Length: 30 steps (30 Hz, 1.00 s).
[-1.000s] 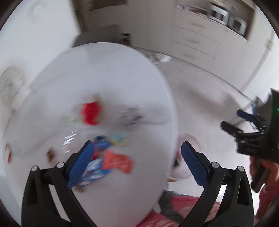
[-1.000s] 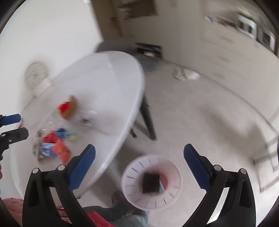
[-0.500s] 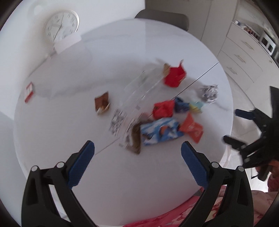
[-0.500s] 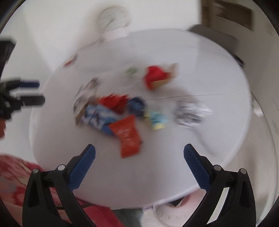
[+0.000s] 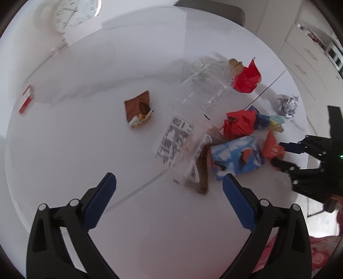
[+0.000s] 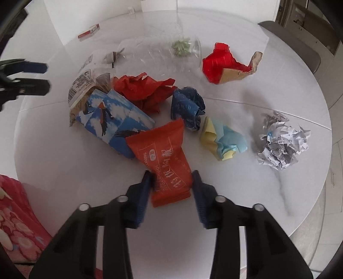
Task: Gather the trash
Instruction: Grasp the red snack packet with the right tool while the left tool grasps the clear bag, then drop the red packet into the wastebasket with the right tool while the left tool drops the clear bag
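My right gripper (image 6: 172, 182) points down at the white round table (image 6: 235, 193). Its jaws are closing on an orange snack wrapper (image 6: 165, 158), and both pads touch the wrapper's side edges. Behind the wrapper lie a blue carton with a bird print (image 6: 111, 120), crumpled red paper (image 6: 143, 90), a dark blue paper ball (image 6: 188, 105), a yellow and light blue wad (image 6: 220, 139) and a crumpled receipt (image 6: 280, 146). My left gripper (image 5: 169, 188) hangs open over bare table, just left of the blue carton (image 5: 238, 156), with nothing between its fingers.
A torn red box (image 6: 223, 62) and a clear plastic bottle (image 6: 163, 53) lie farther back. A brown wrapper (image 5: 138, 108) sits apart to the left. A small red and white box (image 5: 25, 100) lies near the far left edge. A clock (image 5: 72, 12) leans at the wall.
Both grippers swung from the table's side to over the trash pile and came lower. The right gripper's jaws went from wide apart to narrow around the orange wrapper. The left stayed open.
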Tool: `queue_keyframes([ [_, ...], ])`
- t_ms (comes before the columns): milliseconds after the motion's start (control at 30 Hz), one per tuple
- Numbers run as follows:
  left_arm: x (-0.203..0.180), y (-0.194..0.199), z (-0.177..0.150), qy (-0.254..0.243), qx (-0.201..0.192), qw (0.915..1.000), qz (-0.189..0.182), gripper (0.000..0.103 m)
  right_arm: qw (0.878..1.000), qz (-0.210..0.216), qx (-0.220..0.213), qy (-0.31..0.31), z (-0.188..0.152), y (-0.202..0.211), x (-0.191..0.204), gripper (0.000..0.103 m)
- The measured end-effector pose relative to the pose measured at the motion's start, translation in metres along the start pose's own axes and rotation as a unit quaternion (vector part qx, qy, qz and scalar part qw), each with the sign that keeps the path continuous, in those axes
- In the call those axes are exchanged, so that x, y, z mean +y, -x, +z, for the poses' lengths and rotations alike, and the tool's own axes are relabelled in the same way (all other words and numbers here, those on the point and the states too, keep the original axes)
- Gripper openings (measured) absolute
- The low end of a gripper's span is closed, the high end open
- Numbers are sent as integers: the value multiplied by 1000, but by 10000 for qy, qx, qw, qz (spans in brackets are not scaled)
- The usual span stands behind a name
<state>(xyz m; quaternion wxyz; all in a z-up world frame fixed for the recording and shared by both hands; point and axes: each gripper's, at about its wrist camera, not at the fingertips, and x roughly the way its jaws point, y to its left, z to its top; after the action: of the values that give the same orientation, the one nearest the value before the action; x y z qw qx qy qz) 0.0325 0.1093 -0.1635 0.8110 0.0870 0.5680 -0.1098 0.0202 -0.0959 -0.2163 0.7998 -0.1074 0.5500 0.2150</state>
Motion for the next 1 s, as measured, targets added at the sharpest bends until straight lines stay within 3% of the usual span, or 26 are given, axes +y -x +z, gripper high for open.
queue_keyframes([
  [267, 0, -38, 31, -717, -16, 9964, -452, 93, 9963, 206, 23, -838, 2, 23, -15, 34],
  [400, -1, -52, 34, -912, 71, 9931, -733, 72, 9903, 236, -35, -1369, -3, 41, -29, 34],
  [500, 1, -58, 32, -886, 134, 9913, -962, 55, 9844, 292, -129, -1730, -6, 52, -37, 34],
  [600, 5, -55, 30, -803, 96, 9912, -1052, 48, 9777, 391, -250, -2047, -6, 61, -44, 34],
  [1000, 32, 2, 22, -108, -333, 9927, -1155, 46, 9604, 842, -713, -2557, -2, 76, -53, 34],
])
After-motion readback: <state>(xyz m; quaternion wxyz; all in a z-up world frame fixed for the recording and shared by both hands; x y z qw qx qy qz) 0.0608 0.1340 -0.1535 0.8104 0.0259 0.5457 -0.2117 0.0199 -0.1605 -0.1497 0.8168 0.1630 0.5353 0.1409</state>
